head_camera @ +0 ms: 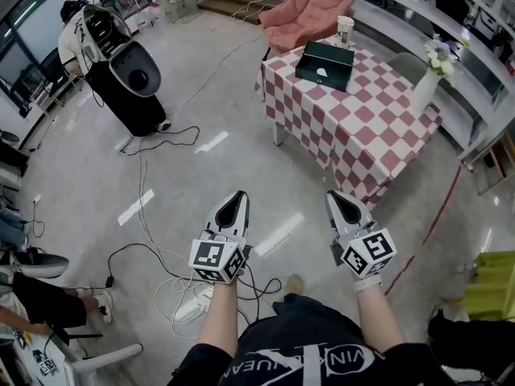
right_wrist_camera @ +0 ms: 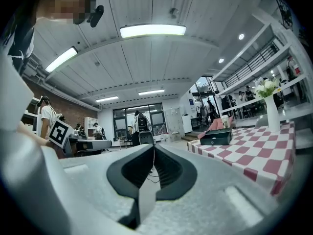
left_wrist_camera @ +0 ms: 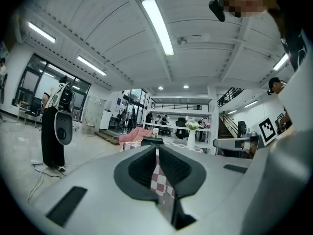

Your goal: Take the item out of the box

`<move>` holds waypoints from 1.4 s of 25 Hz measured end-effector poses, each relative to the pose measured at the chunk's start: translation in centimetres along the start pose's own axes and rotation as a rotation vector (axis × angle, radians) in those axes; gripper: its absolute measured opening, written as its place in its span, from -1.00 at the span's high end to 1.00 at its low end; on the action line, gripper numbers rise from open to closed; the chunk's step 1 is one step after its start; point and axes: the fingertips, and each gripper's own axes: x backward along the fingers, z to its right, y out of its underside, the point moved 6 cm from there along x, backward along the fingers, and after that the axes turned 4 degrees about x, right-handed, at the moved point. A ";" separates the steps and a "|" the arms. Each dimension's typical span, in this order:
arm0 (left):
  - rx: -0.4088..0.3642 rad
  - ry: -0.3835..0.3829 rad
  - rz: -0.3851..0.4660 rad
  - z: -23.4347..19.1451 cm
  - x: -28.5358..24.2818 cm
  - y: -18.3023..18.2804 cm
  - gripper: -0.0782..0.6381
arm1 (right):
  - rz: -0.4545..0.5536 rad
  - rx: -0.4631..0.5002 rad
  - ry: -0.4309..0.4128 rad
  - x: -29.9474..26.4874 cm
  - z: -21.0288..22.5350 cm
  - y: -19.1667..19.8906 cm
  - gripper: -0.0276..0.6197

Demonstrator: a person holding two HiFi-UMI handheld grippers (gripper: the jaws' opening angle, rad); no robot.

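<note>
Although the item itself was hidden inside, the dark green box (head_camera: 324, 64) looked rigid and probably light, its lid (head_camera: 327, 56) best pinched at opposite edges. It sat closed on the checked table (head_camera: 354, 127), well apart from and ahead of the left gripper (head_camera: 239, 195) and right gripper (head_camera: 335, 195), whose jaws were pressed together, holding nothing.

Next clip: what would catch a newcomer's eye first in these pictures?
The table under a red-and-white checked cloth stands out at the upper right of the head view, carrying a dark green box and a white vase of flowers. In the foreground, the left gripper and right gripper are both shut and empty, well short of the table.
</note>
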 end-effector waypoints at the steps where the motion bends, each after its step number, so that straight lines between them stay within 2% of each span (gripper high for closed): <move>1: 0.001 -0.005 -0.001 -0.1 -0.7 0.0 0.71 | -0.001 0.003 -0.009 -0.4 0.6 0.0 0.90; 7: -0.007 -0.016 0.004 0.0 -4.1 0.0 0.71 | 0.001 -0.009 -0.014 -1.9 4.3 0.3 0.90; 12: -0.006 -0.015 -0.012 0.4 -5.7 0.5 0.71 | -0.006 -0.013 -0.019 -2.2 5.8 0.6 0.90; 16: -0.018 -0.003 -0.019 0.7 -6.9 0.4 0.71 | -0.007 -0.031 0.009 -1.8 7.1 0.8 0.90; 23: -0.044 0.016 -0.031 1.3 -7.7 0.4 0.71 | -0.006 -0.043 0.014 -1.8 7.7 1.0 0.90; 27: -0.016 -0.007 -0.036 0.9 -7.3 1.0 0.71 | -0.014 -0.046 0.003 -1.8 7.6 1.4 0.90; 35: -0.009 -0.014 -0.054 0.4 -7.7 1.8 0.71 | -0.031 -0.069 0.011 -2.3 8.2 2.2 0.90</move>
